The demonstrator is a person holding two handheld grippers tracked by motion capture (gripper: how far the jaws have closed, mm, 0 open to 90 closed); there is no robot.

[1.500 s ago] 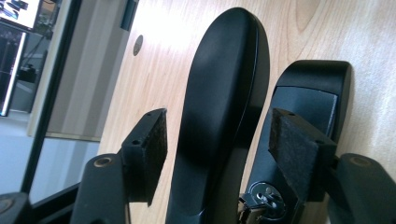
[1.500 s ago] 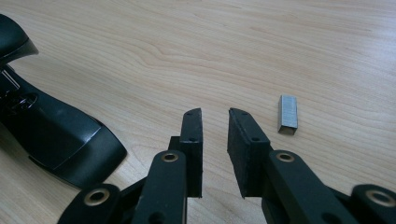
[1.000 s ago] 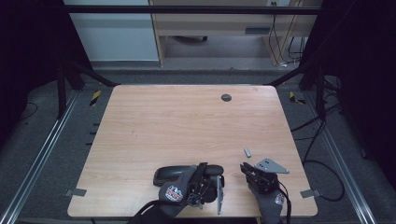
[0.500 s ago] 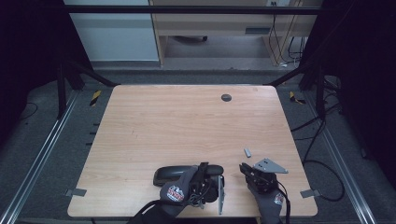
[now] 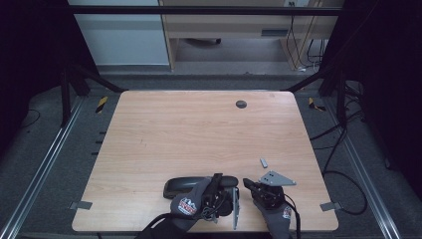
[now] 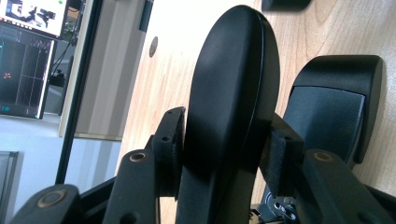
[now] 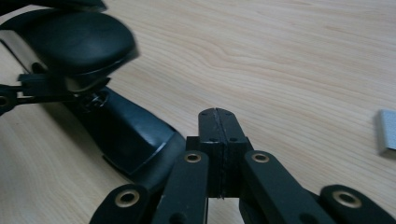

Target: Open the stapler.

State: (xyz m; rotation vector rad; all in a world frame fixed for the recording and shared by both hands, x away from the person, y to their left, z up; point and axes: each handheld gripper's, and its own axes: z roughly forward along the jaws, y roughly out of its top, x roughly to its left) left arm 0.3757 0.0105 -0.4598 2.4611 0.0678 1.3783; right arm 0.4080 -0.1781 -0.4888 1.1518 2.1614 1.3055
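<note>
A black stapler [image 5: 196,184] lies near the table's front edge. My left gripper [image 5: 219,193] is shut on its rounded top arm [image 6: 229,88], with a pad [image 6: 170,140] pressing each side. The top arm [image 7: 70,42] is raised off the stapler's base [image 7: 130,135], which rests on the wood. The base [image 6: 331,107] also sits behind the jaws in the left gripper view. My right gripper [image 7: 218,123] is shut on nothing, just right of the base; in the high view it [image 5: 249,184] is close beside the stapler. A small grey strip of staples [image 5: 263,162] lies to the right.
The wooden table [image 5: 199,129] has a round dark cable hole [image 5: 241,104] near its far edge. The strip of staples [image 7: 386,131] lies on bare wood right of my right jaws. Cables trail on the floor at the right [image 5: 343,149].
My right gripper has edged left, closer to the stapler. The left gripper and the stapler have hardly moved.
</note>
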